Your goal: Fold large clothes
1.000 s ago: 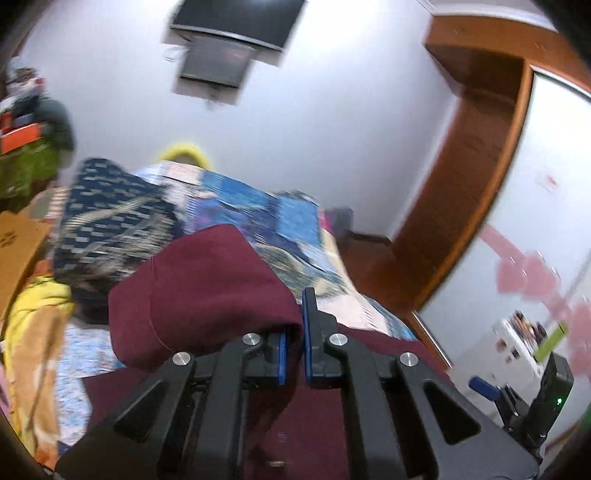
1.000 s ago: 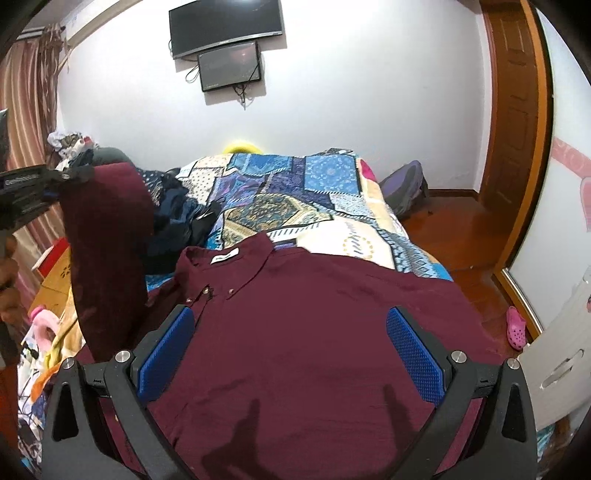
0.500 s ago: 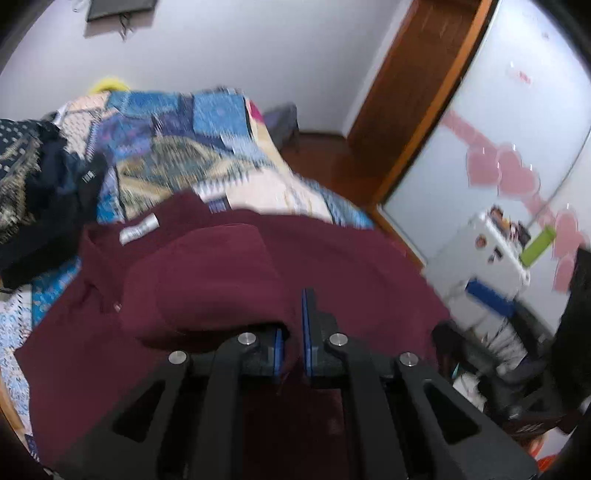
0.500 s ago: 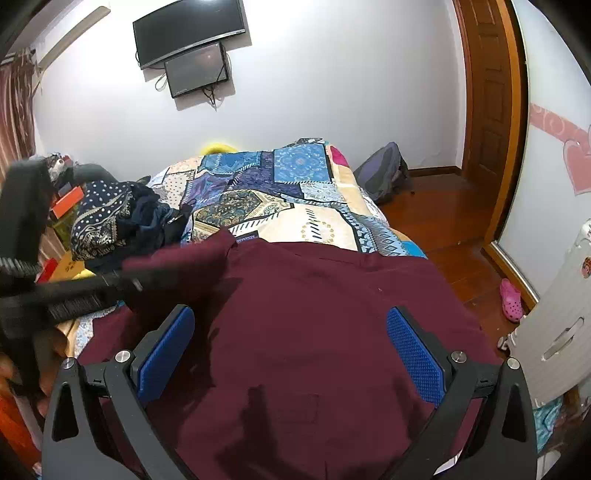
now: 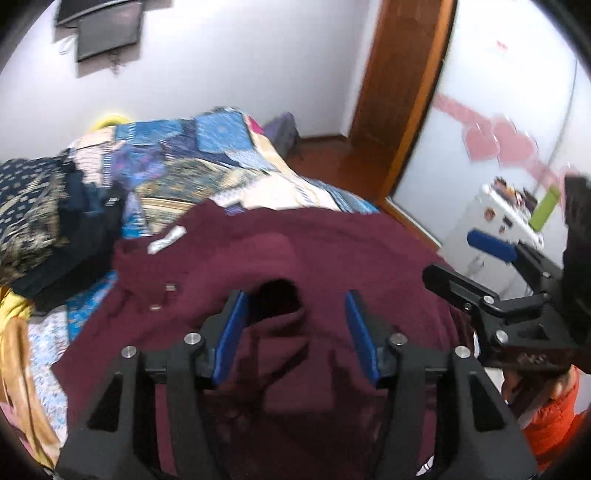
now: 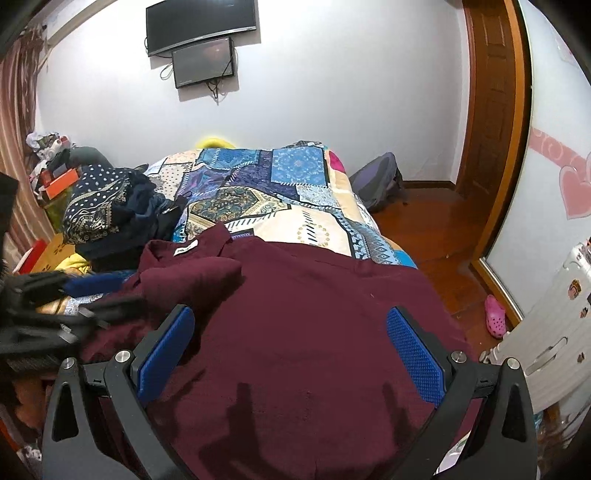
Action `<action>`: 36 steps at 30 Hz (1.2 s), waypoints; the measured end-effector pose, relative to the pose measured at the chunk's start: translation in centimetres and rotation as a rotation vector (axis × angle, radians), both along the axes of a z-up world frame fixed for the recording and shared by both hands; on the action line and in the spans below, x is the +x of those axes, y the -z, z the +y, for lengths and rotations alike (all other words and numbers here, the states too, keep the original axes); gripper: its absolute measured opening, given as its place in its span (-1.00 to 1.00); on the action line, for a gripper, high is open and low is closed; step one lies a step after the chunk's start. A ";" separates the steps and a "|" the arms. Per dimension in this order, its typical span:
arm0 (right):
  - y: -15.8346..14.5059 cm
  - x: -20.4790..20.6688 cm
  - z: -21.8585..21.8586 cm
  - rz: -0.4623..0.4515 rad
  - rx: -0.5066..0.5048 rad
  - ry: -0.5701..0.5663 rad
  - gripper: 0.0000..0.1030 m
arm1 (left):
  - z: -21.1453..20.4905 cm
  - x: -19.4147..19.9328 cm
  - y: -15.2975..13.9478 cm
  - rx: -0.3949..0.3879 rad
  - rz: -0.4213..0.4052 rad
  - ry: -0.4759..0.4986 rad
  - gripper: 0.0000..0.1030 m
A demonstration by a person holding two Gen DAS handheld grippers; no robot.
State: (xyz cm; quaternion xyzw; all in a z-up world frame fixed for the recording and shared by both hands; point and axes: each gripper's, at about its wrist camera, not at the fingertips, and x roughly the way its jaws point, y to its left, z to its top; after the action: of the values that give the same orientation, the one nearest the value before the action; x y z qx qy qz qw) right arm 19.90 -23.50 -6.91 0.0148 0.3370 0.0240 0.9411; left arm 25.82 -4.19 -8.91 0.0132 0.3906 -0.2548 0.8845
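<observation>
Maroon shirts: one lay on the bed
Beds: one with a patchwork cover
Tools: two, the left tool and the right tool
Wall screens: two
Pink clogs: one
Backpacks: one
Clothes piles: one

This is a bedroom in a home: a bed under a patchwork quilt fills the room, two dark screens hang on the white wall, a wooden door opens onto a wooden floor, and a backpack and pink clog lie about.
</observation>
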 end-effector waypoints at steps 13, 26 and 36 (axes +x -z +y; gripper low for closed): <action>-1.8 2.3 6.7 -0.035 -0.116 -0.253 1.00 | 13.9 -2.0 -0.8 0.055 -0.075 -0.326 0.21; 5.8 10.4 14.6 0.314 -0.369 -0.484 0.97 | 21.0 -2.4 4.9 0.041 0.049 -0.464 0.21; 7.0 10.8 14.5 0.353 -0.447 -0.500 0.20 | 21.8 -2.3 9.0 -0.002 0.141 -0.532 0.21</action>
State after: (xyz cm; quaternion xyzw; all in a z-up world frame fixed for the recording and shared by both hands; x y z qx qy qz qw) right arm 30.73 -9.00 -13.90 -0.2696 0.4839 0.1759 0.8137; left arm 23.48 17.65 -17.92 -0.1087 0.4406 -0.0141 0.8910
